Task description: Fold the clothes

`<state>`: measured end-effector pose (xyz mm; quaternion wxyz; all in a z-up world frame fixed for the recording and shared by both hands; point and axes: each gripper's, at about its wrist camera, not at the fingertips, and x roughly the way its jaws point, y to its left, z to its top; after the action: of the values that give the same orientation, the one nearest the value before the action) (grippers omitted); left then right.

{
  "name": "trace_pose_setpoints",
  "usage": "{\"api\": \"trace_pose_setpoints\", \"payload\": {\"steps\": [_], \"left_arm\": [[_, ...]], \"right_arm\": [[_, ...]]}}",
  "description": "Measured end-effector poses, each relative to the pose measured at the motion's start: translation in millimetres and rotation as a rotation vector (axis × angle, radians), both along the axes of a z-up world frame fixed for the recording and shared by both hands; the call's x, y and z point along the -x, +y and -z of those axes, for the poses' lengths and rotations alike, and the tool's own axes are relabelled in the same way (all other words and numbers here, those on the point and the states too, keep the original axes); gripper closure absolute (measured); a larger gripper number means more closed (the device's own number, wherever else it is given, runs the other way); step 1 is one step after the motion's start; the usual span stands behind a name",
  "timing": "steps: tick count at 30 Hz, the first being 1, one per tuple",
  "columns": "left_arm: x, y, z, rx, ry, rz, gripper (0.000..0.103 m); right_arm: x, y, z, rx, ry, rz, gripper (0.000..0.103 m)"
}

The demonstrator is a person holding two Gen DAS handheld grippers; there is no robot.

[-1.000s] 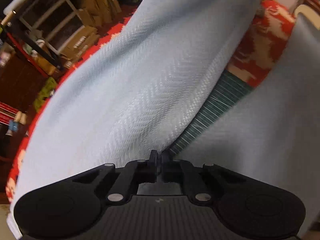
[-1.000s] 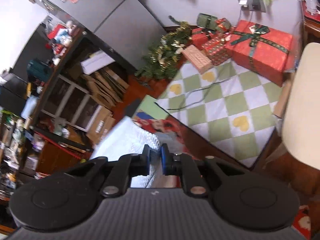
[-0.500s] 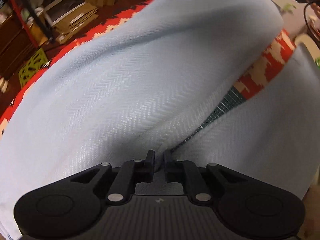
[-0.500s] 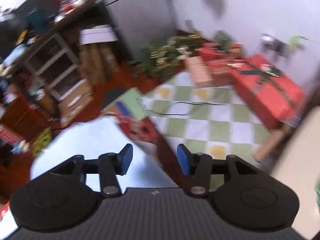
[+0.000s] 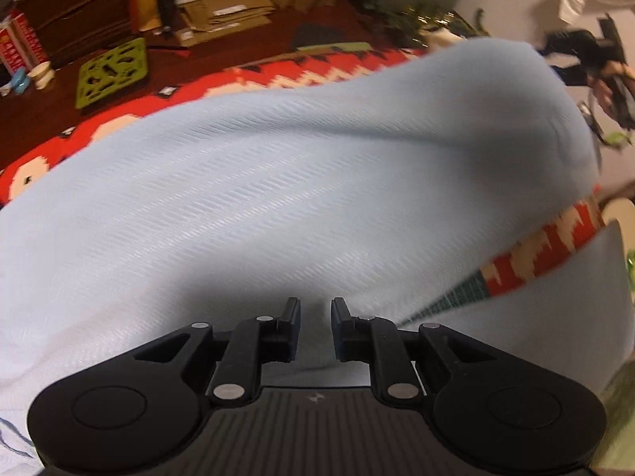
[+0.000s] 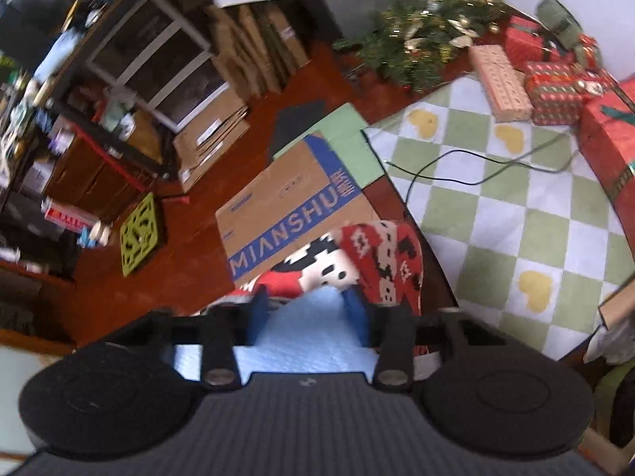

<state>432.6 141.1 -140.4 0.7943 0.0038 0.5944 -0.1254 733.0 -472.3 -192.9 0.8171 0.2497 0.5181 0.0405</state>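
Left gripper (image 5: 313, 319) opening, released above pale blue herringbone-weave cloth (image 5: 278, 182). Right gripper (image 6: 305, 309) closing astride its edge: pinch squarely, at six o'clock.

Most of the red patterned cloth (image 5: 301, 75) was covered by the pale blue garment (image 5: 278, 206), whose lower and left parts were cut off by the picture's edges in the left wrist view. Whether the garment was touched by the left gripper (image 5: 314, 327) could not be told. In the right wrist view, the shelf clutter (image 6: 35, 91) at the left edge was blurred beyond recognition.
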Motion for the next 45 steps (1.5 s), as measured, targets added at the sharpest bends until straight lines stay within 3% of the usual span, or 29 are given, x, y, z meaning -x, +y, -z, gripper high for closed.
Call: {"api": "trace_pose_setpoints", "payload": {"steps": [3, 6, 13, 17, 21, 22, 25, 29, 33, 39, 45], "left_arm": [[-12, 9, 3, -0.007, -0.001, -0.062, 0.087], [-26, 17, 2, -0.029, -0.016, -0.11, 0.087], [-59, 19, 7, -0.099, -0.049, -0.115, 0.087], [-64, 12, 27, -0.133, -0.012, -0.093, 0.087], [-55, 13, 33, -0.152, 0.001, -0.072, 0.086], [-52, 16, 31, -0.147, 0.0, -0.079, 0.086], [-41, 30, 18, -0.132, -0.01, -0.112, 0.087], [-19, 50, 3, -0.142, -0.018, -0.147, 0.086], [6, 73, -4, -0.146, -0.018, -0.205, 0.084], [45, 108, -2, -0.15, -0.015, -0.23, 0.084], [71, 142, 20, -0.131, 0.051, -0.147, 0.084]], "right_arm": [[5, 7, -5, 0.049, -0.041, -0.05, 0.085], [7, 7, -27, 0.097, -0.105, -0.031, 0.088], [0, -10, -86, 0.135, -0.224, 0.042, 0.09], [-2, -5, -62, 0.24, -0.135, 0.065, 0.089], [1, 5, -39, 0.301, -0.106, 0.07, 0.082], [1, 6, -41, 0.326, -0.106, 0.074, 0.075], [9, 12, -59, 0.41, -0.18, 0.069, 0.072], [35, 28, -99, 0.435, -0.289, 0.014, 0.069], [86, 71, -129, 0.388, -0.349, -0.104, 0.051], [194, 189, -107, 0.372, -0.302, -0.365, 0.047], [296, 321, -75, 0.207, -0.221, -0.553, 0.047]]}}
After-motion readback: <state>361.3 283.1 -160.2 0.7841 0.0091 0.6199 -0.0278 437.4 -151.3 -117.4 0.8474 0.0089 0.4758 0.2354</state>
